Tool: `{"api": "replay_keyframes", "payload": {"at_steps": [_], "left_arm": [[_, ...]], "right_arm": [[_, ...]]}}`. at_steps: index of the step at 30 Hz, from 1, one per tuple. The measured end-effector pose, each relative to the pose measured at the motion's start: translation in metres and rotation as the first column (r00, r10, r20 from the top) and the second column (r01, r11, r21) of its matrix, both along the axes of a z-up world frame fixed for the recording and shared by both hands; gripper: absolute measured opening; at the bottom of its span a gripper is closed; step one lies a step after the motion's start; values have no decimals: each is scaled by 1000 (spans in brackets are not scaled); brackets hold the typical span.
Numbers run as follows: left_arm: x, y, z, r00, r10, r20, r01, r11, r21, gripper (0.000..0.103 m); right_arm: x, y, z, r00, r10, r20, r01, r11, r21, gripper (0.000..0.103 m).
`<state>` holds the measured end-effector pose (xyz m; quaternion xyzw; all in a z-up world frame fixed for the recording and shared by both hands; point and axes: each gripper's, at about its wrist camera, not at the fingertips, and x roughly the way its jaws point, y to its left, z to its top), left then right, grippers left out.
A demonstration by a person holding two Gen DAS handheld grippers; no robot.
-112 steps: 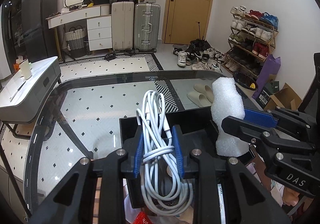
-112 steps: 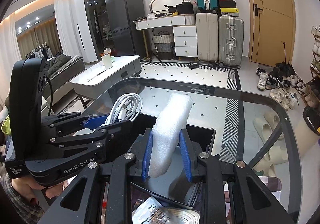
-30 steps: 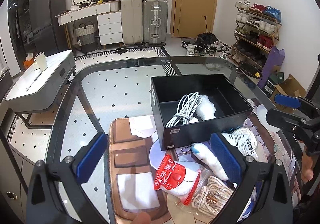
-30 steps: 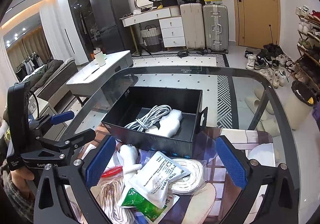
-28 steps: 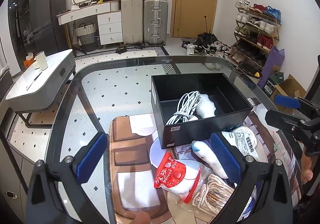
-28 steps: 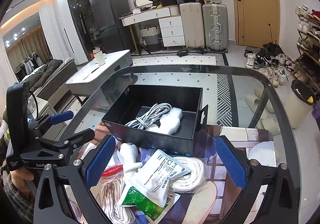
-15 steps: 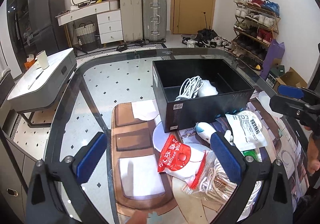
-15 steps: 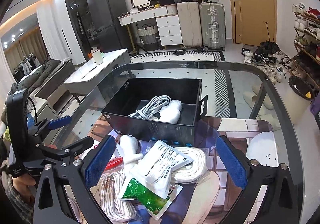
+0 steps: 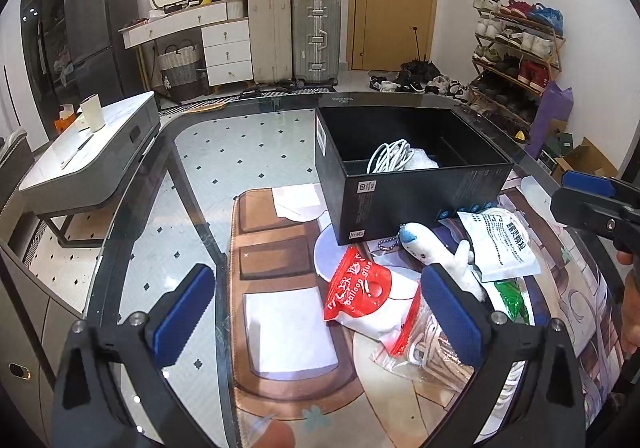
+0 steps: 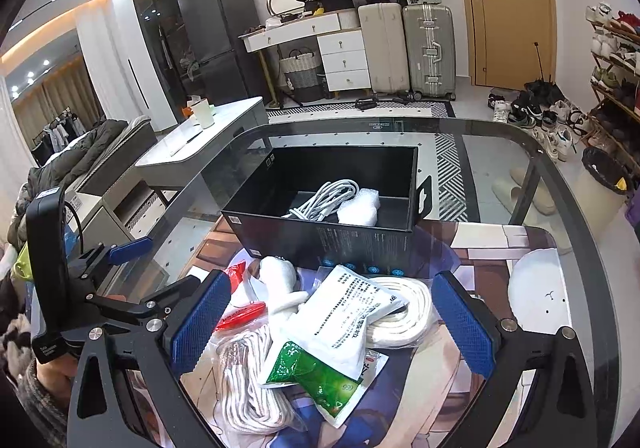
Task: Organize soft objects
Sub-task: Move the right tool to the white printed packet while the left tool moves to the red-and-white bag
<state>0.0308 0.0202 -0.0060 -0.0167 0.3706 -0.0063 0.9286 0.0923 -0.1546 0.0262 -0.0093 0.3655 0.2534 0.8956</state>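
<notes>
A black box stands on the glass table and holds a white coiled cable and a piece of white foam wrap. In front of it lie a white plush toy, a red balloon-glue bag, a white printed packet, a green packet, a white rope coil and a bagged rope. My left gripper is open and empty above the pile's left side. My right gripper is open and empty above the packets.
A printed mat covers the near part of the glass table. A low white side table stands to the left. Suitcases, drawers, a door and a shoe rack line the far room.
Both grippers have let go of the cable and the foam wrap, which now lie in the box. Both have drawn back toward me and now hang open over the pile.
</notes>
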Motion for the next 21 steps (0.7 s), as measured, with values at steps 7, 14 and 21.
{"api": "replay_keyframes", "payload": {"at_steps": [7,14,21], "left_arm": [[-2,-2,-2,1000,-9,2,9,1000,-5,103],[0,0,-10,1000,-16,-7,16,1000,-20,103],[-4,2,-12,1000,-5,-15,5,1000,-24,103]], "right_arm": [[-7,-4,0,1000,-17,1,17,1000,3,102],[-12,6,-10,1000,0,-10,0,1000,-17,102],[-17,15,-16,1000,8,-12,-9,999,-35,102]]}}
